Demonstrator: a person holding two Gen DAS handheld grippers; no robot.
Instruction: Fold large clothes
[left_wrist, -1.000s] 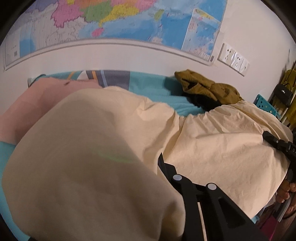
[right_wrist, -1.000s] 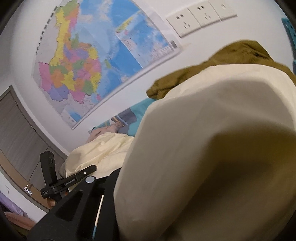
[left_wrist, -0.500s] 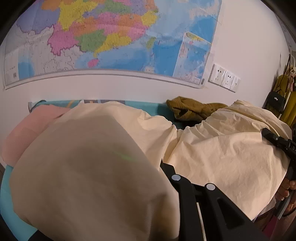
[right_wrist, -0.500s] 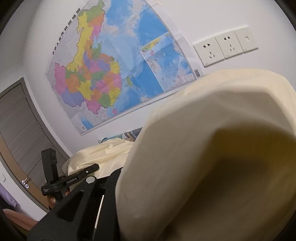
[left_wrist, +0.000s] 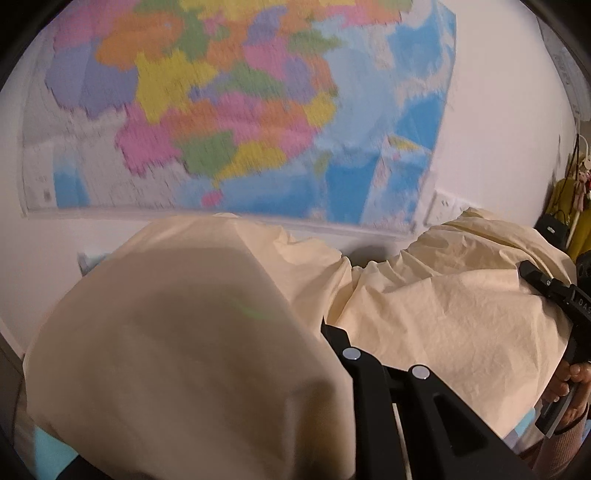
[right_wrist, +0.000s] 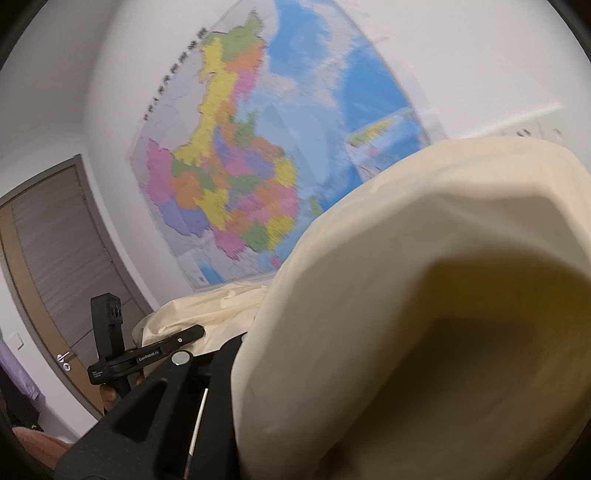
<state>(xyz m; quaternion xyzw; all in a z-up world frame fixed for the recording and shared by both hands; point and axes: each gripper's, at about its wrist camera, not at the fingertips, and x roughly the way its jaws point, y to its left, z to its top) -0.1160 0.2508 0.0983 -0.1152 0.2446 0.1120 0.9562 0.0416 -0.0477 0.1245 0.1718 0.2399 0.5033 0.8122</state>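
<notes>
The cream cloth (left_wrist: 192, 332) is hanging in the air between the two grippers, bulging over and hiding the fingers of each, so whether they are clamped on it cannot be told. In the left wrist view it is billowing up over the left gripper (left_wrist: 334, 334), covering the left finger entirely, and stretching rightward to the right gripper (left_wrist: 546, 291), which is showing at the far edge with a hand (left_wrist: 570, 380) wrapped around its handle. In the right wrist view the cloth (right_wrist: 424, 277) is draping over the right finger and swelling toward the lens, its shadowed underside facing the camera; beyond the fingers to the left, the left gripper (right_wrist: 147, 356) is sticking out beside a wrinkled stretch of the same fabric.

Ahead of the fingers, above the cloth, a coloured map (left_wrist: 229, 122) is blurring across the white wall (left_wrist: 498, 129). Left of the right gripper's fingers, a grey door (right_wrist: 55, 266) is standing in its wooden frame.
</notes>
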